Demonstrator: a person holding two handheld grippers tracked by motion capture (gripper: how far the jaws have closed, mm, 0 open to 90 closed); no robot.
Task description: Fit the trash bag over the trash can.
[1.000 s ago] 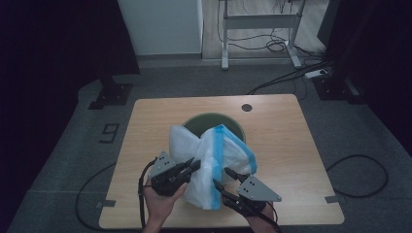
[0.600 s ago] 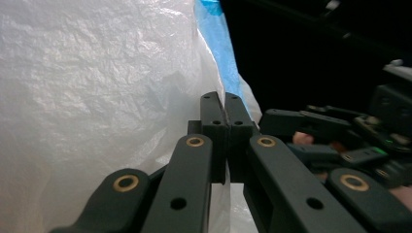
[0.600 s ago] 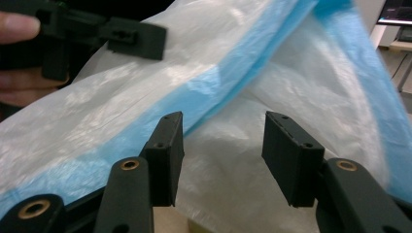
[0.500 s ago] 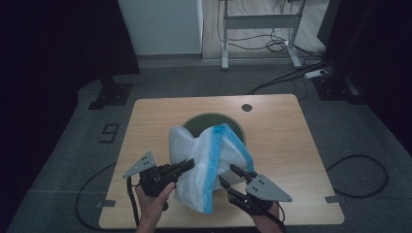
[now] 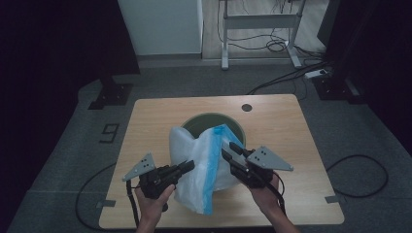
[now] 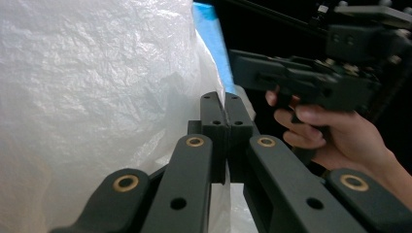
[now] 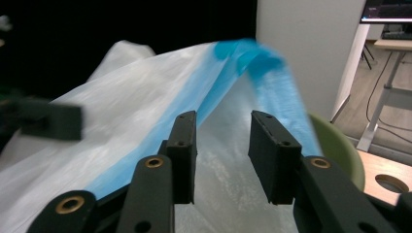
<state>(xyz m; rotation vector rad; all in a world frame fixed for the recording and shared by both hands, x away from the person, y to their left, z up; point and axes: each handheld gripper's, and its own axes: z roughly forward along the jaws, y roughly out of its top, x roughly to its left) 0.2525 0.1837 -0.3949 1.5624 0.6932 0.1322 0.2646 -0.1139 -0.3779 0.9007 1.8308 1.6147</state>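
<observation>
Two claws are working one thin plastic bag [image 5: 197, 167], white and crinkled with a blue band [image 5: 212, 165] running along its edge, and it stands draped over the green bin [image 5: 236, 127] on the bench [image 5: 291, 121]. My left claw [image 6: 226, 116] has its jaws pressed together; in the left gripper view the film bunches right against them, so I judge it is pinching a fold of the bag, though the caught film itself is hidden between the pads. My right claw [image 7: 222, 155] stands partly open with a clear gap between its jaws and nothing clamped; the bag's blue band rises just ahead of it and to its left, and the bin's rim curves just beyond its right jaw. From above, the right claw [image 5: 229, 150] reaches in against the bag's blue side, while the left claw [image 5: 188, 166] meets the white side opposite. I judge this film to be very light, limp and slippery: it will sag, cling and slide out of a shallow pinch, and it could tear if pulled hard against the bin. The blue band looks like the doubled rim, so that is where I would take hold, deep between the pads, with both claws spreading the mouth gently.
</observation>
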